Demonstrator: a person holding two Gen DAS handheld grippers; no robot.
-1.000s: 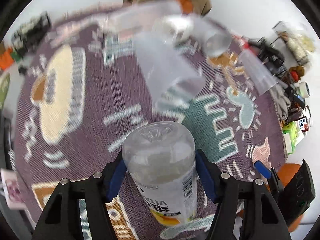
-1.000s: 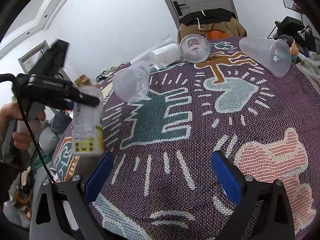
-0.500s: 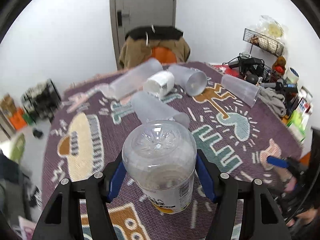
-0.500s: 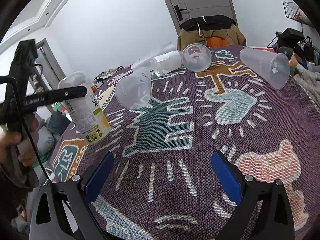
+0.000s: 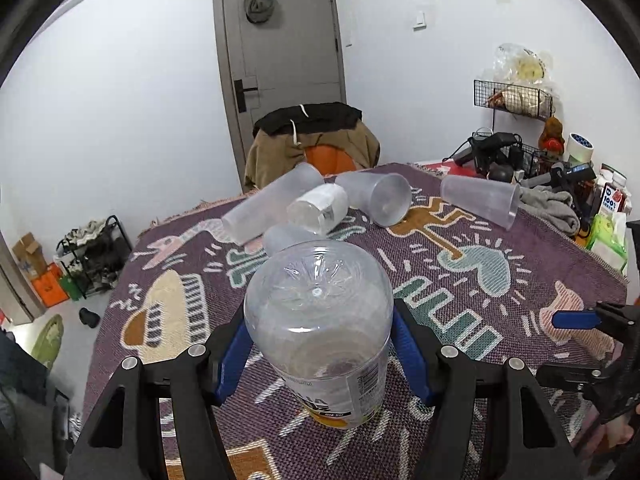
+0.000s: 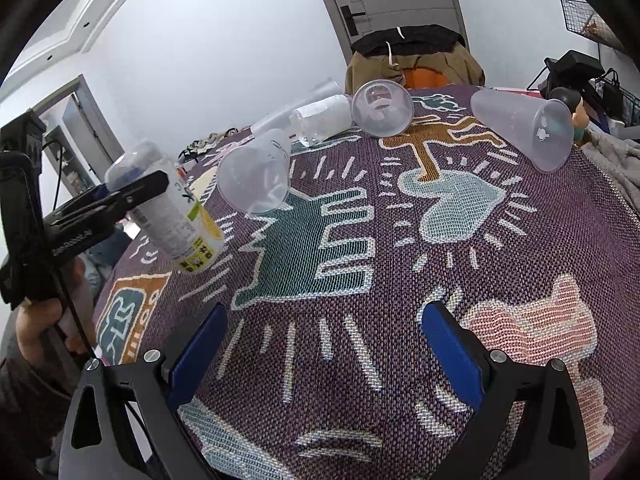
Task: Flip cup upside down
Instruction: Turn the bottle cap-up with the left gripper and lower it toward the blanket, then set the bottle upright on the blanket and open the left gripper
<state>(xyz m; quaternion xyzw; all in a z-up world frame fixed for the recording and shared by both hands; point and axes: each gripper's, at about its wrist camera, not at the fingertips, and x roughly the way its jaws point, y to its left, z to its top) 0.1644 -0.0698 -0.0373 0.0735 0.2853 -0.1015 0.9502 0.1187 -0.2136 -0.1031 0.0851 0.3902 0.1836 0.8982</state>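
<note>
Your left gripper [image 5: 320, 344] has its blue pads clamped on the clear labelled bottle [image 5: 320, 320], base toward the camera at 6 o'clock in the left wrist view. In the right wrist view the same bottle [image 6: 168, 208] sits at 9 o'clock, tilted, its lower end close to the patterned cloth; whether it touches the surface [image 6: 400, 280] is hard to tell from here. Your right gripper [image 6: 324, 352] hangs over the cloth with its jaws wide and nothing between them.

Four translucent cups lie on their sides. The nearest cup [image 6: 256, 176] is at 10 o'clock in the right view, mouth toward you, just beside the bottle. Another cup [image 6: 382, 109] lies at 12 o'clock, next to a white-wrapped bottle [image 6: 324, 120] on its side, with a long cup [image 5: 272, 204] behind that one. The fourth cup [image 6: 524, 132] lies at 2 o'clock, well apart from the rest, near a grey cloth [image 5: 552, 208].
</note>
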